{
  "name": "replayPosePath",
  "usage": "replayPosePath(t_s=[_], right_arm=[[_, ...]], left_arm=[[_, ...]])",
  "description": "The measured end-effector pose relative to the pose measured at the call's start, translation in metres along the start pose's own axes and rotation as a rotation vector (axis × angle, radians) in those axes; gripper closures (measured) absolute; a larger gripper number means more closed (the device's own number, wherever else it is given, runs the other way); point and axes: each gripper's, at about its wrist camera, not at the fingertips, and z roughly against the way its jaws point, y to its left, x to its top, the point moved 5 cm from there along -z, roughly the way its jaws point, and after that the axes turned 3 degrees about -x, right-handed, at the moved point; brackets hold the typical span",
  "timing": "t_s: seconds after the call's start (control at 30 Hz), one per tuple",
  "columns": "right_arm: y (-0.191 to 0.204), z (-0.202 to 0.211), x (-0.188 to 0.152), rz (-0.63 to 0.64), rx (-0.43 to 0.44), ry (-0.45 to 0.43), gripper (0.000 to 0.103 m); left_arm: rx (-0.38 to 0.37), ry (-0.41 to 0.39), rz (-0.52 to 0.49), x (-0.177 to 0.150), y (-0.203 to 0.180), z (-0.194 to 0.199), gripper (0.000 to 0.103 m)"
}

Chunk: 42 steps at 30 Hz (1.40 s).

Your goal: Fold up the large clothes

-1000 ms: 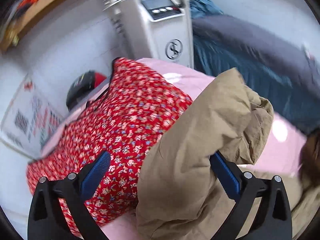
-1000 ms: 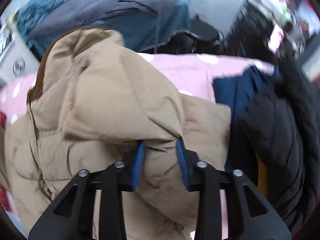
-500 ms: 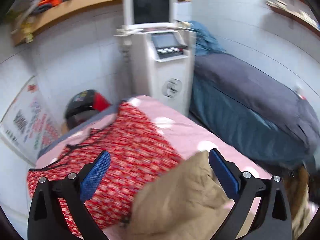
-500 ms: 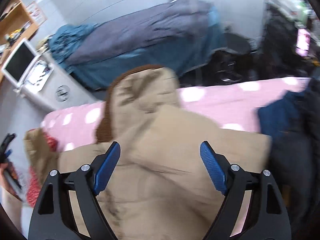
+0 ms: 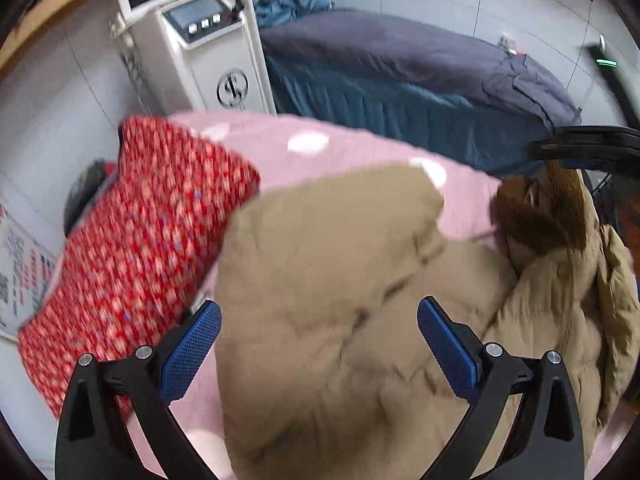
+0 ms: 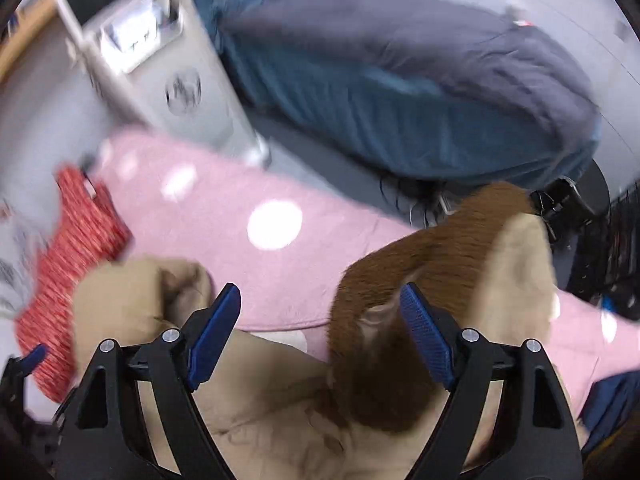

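Two grippers over a bed with a pink, white-spotted cover [image 5: 352, 148], both tilted steeply down. Left gripper [image 5: 318, 344]: jaws spread wide, blue pads [image 5: 192, 350] clear of any cloth, holding nothing. Below it lies the tan padded coat [image 5: 328, 288], bunched in thick folds; it fills the near middle of the cover and runs to the right edge of the left wrist view. Its brown fur-trimmed hood [image 5: 536, 216] sits raised at the coat's far right end, toward the bed's far edge.

Right gripper [image 6: 320, 332]: jaws also wide apart. In the right wrist view the brown fur trim [image 6: 420, 264] curves up beside the right-hand pad and passes just in front of it — whether it touches the pad I cannot tell, but nothing is pinched between the two. A rolled tan sleeve or fold [image 6: 136, 292] lies beside the left-hand pad; bare pink cover shows between the jaws. This view is heavily blurred.

Red floral garment [image 5: 148, 240] is spread flat at the bed's left end, its right edge touching or just under the coat. Past the bed's far edge stand a white machine [image 5: 208, 52] with a screen and buttons and a second bed under a dark grey quilt [image 5: 400, 56]. A dark blue garment [image 6: 612, 396] shows at the near right corner.
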Motion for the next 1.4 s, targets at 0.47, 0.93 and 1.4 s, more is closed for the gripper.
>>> replayPosePath(t_s=[0.47, 0.93, 1.4], right_arm=[[-0.017, -0.043, -0.001, -0.229, 0.039, 0.115, 0.094], [-0.036, 0.036, -0.029, -0.399, 0.343, -0.155, 0.051], [-0.008, 0.048, -0.187, -0.184, 0.004, -0.075, 0.026]], left_arm=[[0.005, 0.102, 0.041, -0.052, 0.033, -0.009, 0.006], [-0.067, 0.014, -0.021, -0.030, -0.014, 0.000, 0.006], [-0.102, 0.168, -0.146, -0.086, -0.061, -0.029, 0.006]])
